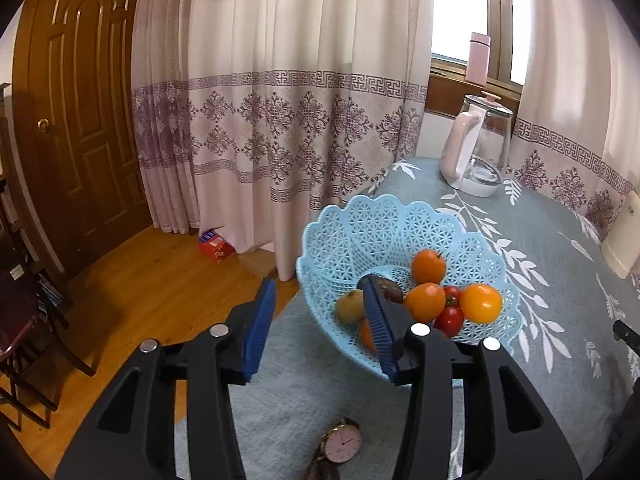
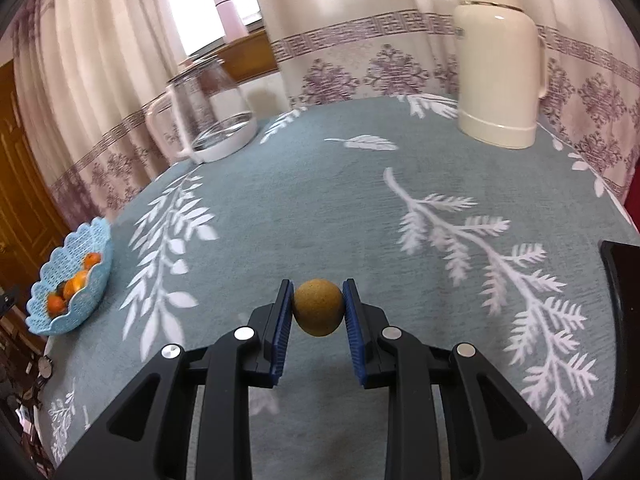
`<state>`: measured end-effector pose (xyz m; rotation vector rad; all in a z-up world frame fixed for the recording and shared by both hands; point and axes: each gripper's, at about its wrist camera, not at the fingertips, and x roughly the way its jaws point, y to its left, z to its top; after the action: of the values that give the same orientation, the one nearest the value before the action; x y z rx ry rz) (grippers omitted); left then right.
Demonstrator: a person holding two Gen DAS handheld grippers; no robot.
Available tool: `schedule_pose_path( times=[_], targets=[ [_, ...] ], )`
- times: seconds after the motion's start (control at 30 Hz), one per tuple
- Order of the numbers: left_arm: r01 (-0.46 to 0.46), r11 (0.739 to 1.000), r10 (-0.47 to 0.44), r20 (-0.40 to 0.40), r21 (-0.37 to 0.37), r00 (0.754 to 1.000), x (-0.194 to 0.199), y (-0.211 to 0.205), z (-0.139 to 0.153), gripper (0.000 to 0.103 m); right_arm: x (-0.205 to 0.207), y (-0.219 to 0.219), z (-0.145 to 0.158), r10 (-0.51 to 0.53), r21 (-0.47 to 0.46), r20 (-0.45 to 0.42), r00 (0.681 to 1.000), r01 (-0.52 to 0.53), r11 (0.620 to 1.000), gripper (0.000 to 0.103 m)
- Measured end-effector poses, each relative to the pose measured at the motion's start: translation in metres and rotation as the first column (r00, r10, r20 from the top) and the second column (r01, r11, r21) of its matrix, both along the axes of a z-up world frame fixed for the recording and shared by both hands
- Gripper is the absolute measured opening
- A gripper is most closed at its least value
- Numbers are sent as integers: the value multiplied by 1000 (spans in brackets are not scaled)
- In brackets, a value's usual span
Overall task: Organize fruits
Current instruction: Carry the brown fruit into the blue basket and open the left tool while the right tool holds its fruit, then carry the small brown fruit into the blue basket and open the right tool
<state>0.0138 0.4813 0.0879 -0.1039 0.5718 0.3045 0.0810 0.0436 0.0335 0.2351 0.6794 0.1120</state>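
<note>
- Room with patterned curtains, wooden door; table under a grey-blue leaf-print tablecloth (image 2: 304, 200). Glass kettle (image 2: 208, 116) and cream thermos (image 2: 498, 76) stand at the far edge.
- Right gripper (image 2: 317, 309): jaws closed on a round brownish-tan fruit (image 2: 318, 307), one blue pad touching each side. Fruit sits out at the pad tips, not deep in the jaws.
- Can't tell whether the fruit is lifted or resting on the cloth.
- Blue lattice basket (image 1: 384, 236) sits at the table's left edge, well apart from the right gripper; already holds oranges (image 1: 429, 266), small red tomatoes (image 1: 450, 319), a yellowish fruit (image 1: 349, 306) and something dark.
- Left gripper (image 1: 320, 322): jaws spread wide, holding nothing, near the basket's front rim.
- Risk: round fruit, tip-only grip, so it could roll out forward on the long carry leftward.
- Risk: basket near the edge and fairly full; a hard drop may tip it or bounce fruit to the floor.
- Risk: left gripper near the rim could nudge the basket off.
- Wristwatch (image 1: 342, 445) lies on the cloth below the left gripper.
</note>
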Motion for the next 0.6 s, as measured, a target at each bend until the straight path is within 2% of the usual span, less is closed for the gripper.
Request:
schedule_pose_path(
  times=[0.23,0.4,0.6],
  targets=[
    [24,1000,-24,12,-19,1000,-7,0,0,48,-11,65,31,152,24,58,987,-153,988,26],
    [47,998,-47,15,-36,999,-9,-4,-1,48,-19,128,55,299,14,103,949,-302,953,26],
    [78,996,-78,16,-40,997,-10,-12,-1,48,-21,197,57,427,3,90,900,-429,903,26]
  ],
)
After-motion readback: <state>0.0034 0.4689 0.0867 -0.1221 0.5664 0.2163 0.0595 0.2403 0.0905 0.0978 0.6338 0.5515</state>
